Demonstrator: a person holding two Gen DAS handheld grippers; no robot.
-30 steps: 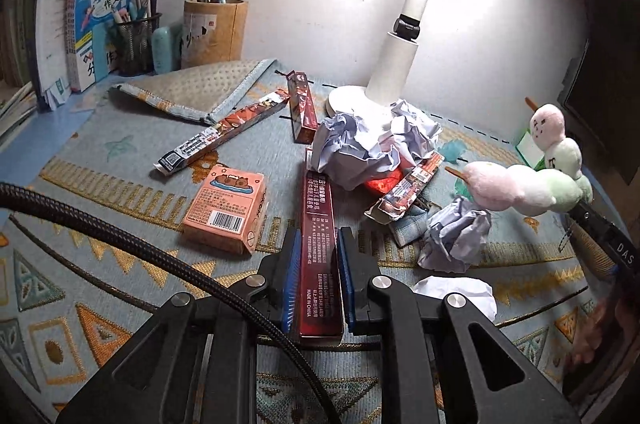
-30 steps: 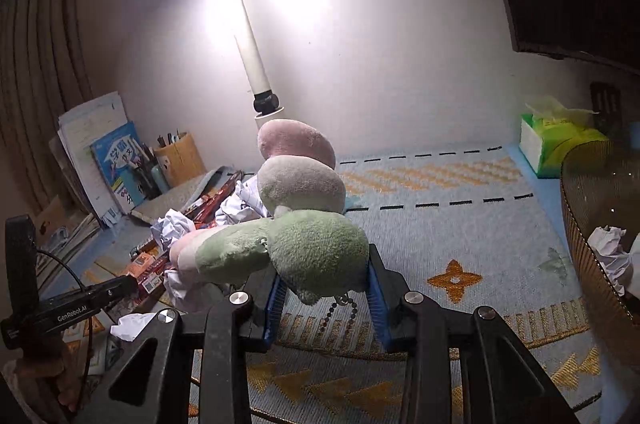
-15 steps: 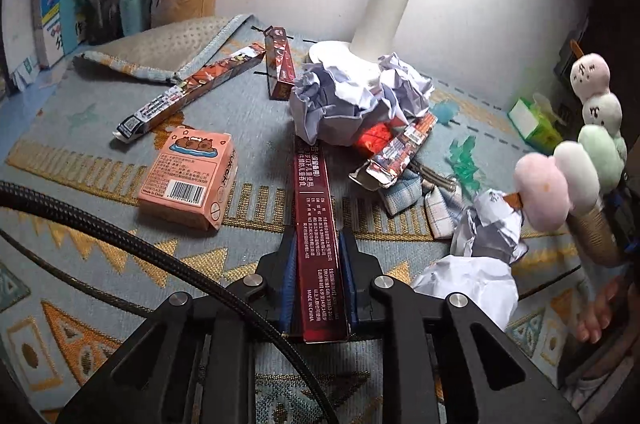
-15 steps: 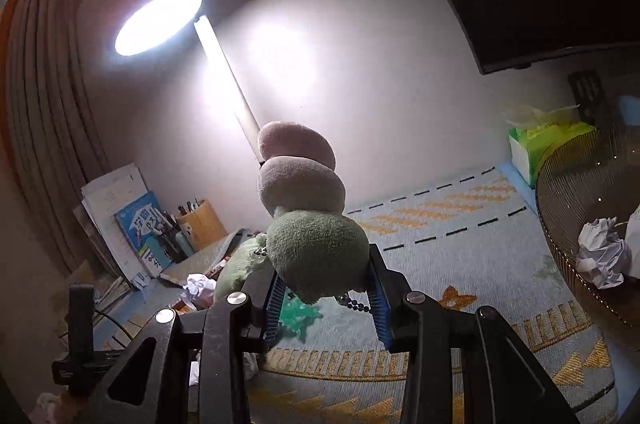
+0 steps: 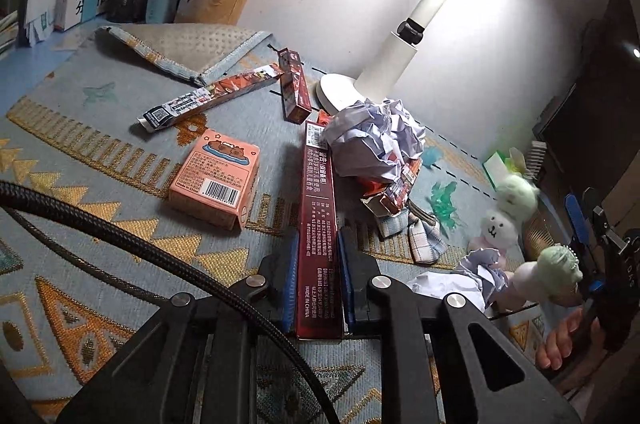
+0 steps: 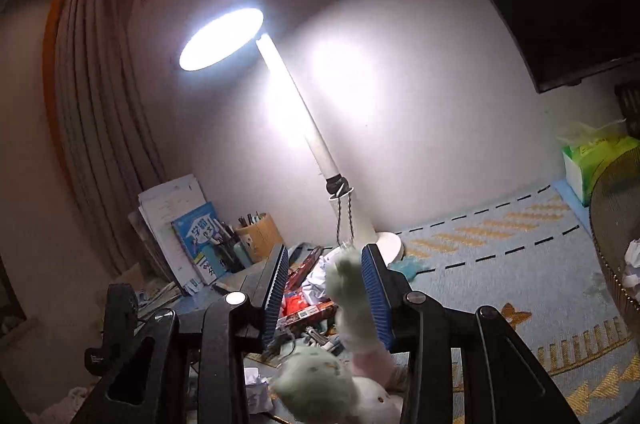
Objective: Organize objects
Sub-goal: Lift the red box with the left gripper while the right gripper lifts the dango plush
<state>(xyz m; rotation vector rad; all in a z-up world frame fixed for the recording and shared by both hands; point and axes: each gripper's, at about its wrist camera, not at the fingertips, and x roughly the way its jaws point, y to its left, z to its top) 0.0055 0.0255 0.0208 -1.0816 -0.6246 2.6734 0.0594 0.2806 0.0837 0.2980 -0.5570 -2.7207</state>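
Plush, soft, pastel: green, white and pink dumpling-skewer toy (image 6: 352, 308), blurred in the right wrist view, so probably in motion.
Change, right side: right gripper (image 6: 326, 290), clamped on the green ball half a second ago, now has its blue-padded jaws standing apart; the toy's green end only brushes the space between the pads, and the rest sags below and ahead of them.
Toy position: low, under the open jaws; in the left wrist view the same toy (image 5: 508, 208) appears far right, near a woven gold-wire basket (image 6: 616, 224) whose rim holds crumpled paper.
Reading: a release, judged to be a drop toward or beside the basket; whether it lands inside cannot be told.
Left side: left gripper (image 5: 318, 288) clamped on the long dark-red cardboard box (image 5: 318, 224), as in both earlier frames; the box runs straight ahead between the pads.
Left view shift: camera now takes in more of the lamp head and far-right edge.
Clutter ahead of left gripper: crumpled white paper ball (image 5: 374, 140), small salmon-pink carton with barcode (image 5: 216, 180), white desk lamp (image 5: 400, 60).
Task meaning: toy appears dealt with; red box judged next to be placed, paper and cartons unsorted.
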